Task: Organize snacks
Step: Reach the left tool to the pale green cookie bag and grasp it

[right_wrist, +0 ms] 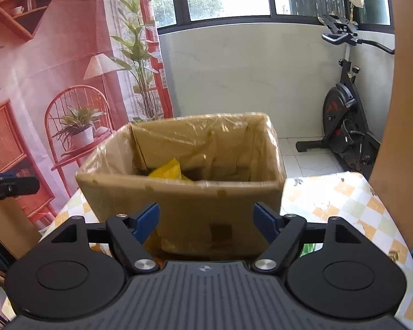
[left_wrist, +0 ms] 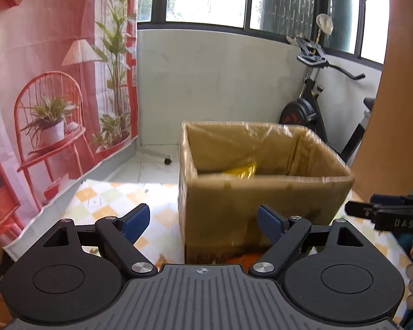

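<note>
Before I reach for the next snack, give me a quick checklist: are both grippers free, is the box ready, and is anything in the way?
1. Left gripper empty, fingers apart: ok.
2. Right gripper empty, fingers apart: ok.
3. Cardboard box upright on the checked tablecloth, top open: ok.
4. Room left in the box: ok, only a yellow packet shows inside, though the bottom is partly hidden.
5. Next snack located: cannot tell, only slivers of orange and green show below the box, behind the grippers.
6. The two grippers apart from each other: ok, side by side, not touching.
</note>
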A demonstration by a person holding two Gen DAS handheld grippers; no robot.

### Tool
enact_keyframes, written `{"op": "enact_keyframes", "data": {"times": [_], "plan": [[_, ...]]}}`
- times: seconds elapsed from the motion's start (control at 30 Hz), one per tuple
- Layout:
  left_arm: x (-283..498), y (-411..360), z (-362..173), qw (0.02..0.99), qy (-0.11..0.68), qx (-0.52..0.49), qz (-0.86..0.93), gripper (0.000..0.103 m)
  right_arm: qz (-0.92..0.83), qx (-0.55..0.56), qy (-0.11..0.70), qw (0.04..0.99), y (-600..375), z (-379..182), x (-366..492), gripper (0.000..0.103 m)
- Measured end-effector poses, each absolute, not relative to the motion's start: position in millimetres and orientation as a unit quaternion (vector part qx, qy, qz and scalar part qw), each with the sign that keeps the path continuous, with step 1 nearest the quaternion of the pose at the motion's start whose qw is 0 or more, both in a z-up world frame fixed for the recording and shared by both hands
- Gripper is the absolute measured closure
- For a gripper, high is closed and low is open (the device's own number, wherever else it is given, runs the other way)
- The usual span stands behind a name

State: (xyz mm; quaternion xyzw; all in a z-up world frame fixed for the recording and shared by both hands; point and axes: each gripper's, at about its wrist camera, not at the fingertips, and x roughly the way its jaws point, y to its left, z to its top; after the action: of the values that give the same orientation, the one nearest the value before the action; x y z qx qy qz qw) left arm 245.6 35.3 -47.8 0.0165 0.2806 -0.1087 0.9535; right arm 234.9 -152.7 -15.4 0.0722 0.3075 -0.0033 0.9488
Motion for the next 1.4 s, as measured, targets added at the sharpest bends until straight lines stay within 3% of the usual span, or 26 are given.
{"op": "enact_keyframes", "data": {"times": [0.43, 0.67, 1.4], "plan": [[210, 55, -119, 0.936, 0.33, -0.018, -0.12, 0.016, 0.017, 0.086, 0.368, 0.926, -162, -85, 187, 0.025], [205, 69, -140, 0.923, 0.365, -0.041, -0.112, 0.016, 0.05, 0.094, 0.396, 0.912, -167, -105, 180, 0.016], [197, -32, -199, 0.848, 0.447, -0.044, -0.282, 0.016, 0.055, 0.092, 0.458, 0.882, -185, -153, 122, 0.015]]}}
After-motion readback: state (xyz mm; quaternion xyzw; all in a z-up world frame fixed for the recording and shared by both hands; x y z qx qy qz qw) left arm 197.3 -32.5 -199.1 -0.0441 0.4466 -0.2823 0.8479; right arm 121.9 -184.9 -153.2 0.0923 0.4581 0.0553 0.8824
